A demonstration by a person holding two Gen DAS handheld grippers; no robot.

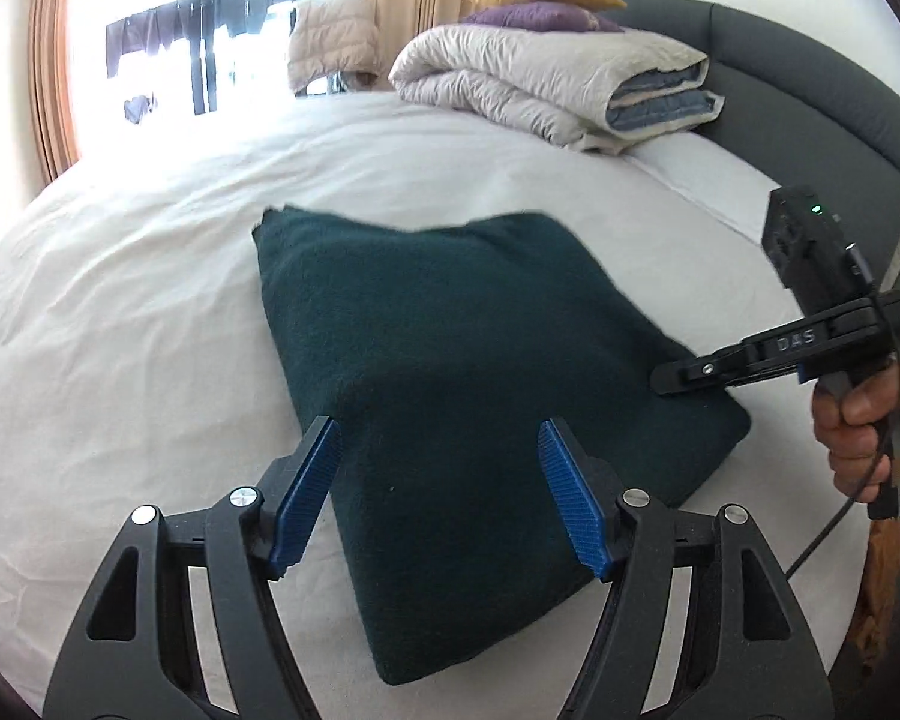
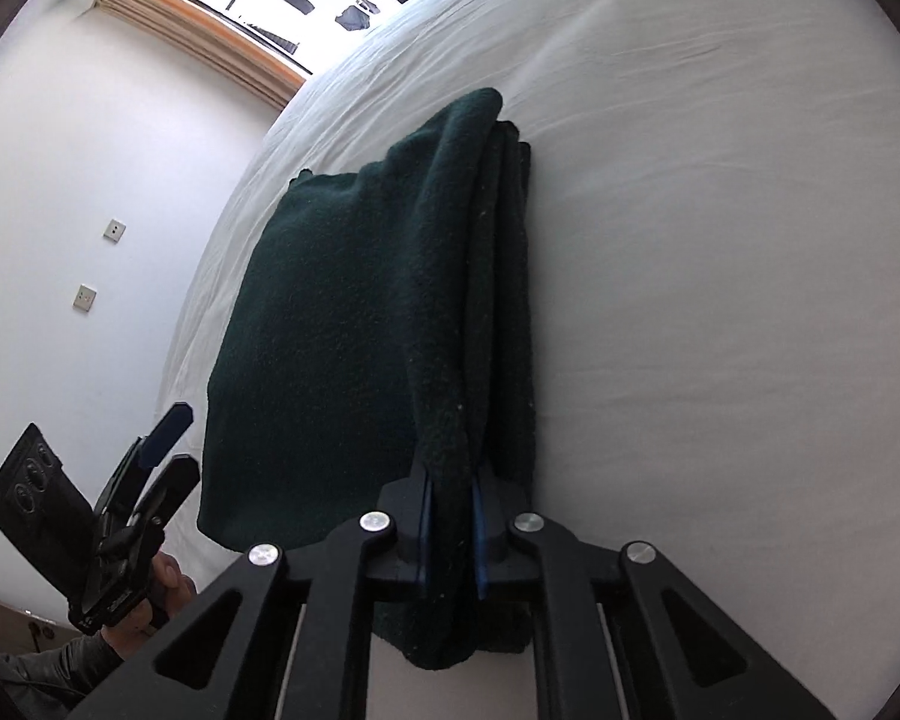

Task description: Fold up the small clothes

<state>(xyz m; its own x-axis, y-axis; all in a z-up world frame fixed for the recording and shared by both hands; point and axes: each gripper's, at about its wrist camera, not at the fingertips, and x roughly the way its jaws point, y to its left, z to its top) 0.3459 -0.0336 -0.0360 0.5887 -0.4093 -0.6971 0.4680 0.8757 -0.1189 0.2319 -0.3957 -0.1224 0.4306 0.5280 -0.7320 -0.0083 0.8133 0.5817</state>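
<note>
Here the dark green garment (image 1: 462, 360) lies folded into a thick rectangle on the white bed sheet (image 1: 150, 300). In the left wrist view its long axis runs from about 11 o'clock at the far corner down to 5 o'clock at the near corner, so it sits slantwise to that camera.

The left gripper (image 1: 439, 495) hovers over the near end of the garment with its jaws spread wide and nothing between the blue pads (image 1: 306, 498).

The right gripper (image 2: 450, 531) has its jaws closed onto the raised top fold of the garment (image 2: 354, 312), the cloth pinched between the pads. In the left wrist view the same gripper (image 1: 669, 378) comes in from 3 o'clock, its tip at the garment's right edge, with the person's hand (image 1: 864, 432) around the handle.

Only the right wrist view shows the stacked layers at the garment's edge, running toward 12 o'clock, and the left gripper (image 2: 171, 441) off at 8 o'clock beyond the garment's left side.

Only the left wrist view shows the rolled duvet (image 1: 552, 84) and cushions (image 1: 540, 0) at 1 o'clock against the grey headboard (image 1: 810, 90), well apart from the garment. Bare sheet lies all round the garment, widest toward 9 and 10 o'clock.
</note>
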